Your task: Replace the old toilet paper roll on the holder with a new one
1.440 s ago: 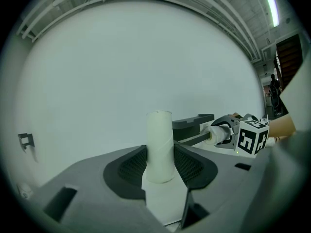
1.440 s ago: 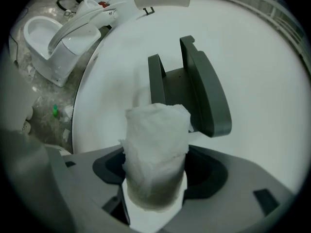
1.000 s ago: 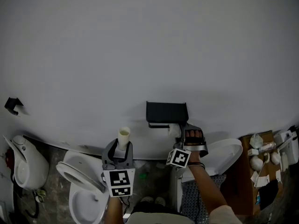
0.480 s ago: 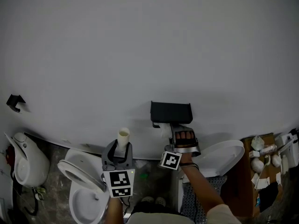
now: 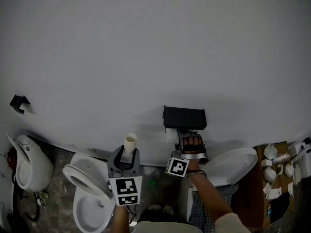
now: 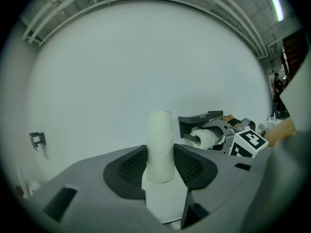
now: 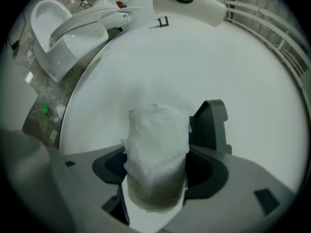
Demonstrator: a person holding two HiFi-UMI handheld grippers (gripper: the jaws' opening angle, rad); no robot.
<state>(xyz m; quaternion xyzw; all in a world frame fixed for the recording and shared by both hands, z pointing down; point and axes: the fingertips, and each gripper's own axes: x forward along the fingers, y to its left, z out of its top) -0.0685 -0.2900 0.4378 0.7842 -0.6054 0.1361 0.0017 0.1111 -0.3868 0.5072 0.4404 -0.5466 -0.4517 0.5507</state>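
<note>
My left gripper (image 5: 125,155) is shut on a bare cardboard tube (image 5: 129,142) that stands upright between its jaws (image 6: 160,144), left of the holder. A dark grey holder (image 5: 184,118) is fixed to the white wall. My right gripper (image 5: 182,139) is shut on a white toilet paper roll (image 5: 172,136), held just under the holder's cover. In the right gripper view the crumpled roll (image 7: 156,154) fills the jaws, with the holder (image 7: 212,125) close on its right. The left gripper view shows the roll (image 6: 204,138) under the holder (image 6: 200,121).
A toilet (image 5: 90,200) with its seat raised stands below my left gripper. Another white fixture (image 5: 29,165) is at the far left. A white toilet lid (image 5: 234,164) lies right of my right arm. A box of small items (image 5: 273,171) sits at the right edge. A black bracket (image 5: 19,102) hangs on the wall.
My right gripper has carried the roll leftward along the wall, from the holder's right end to under its left part. The left gripper with the tube has stayed put.
</note>
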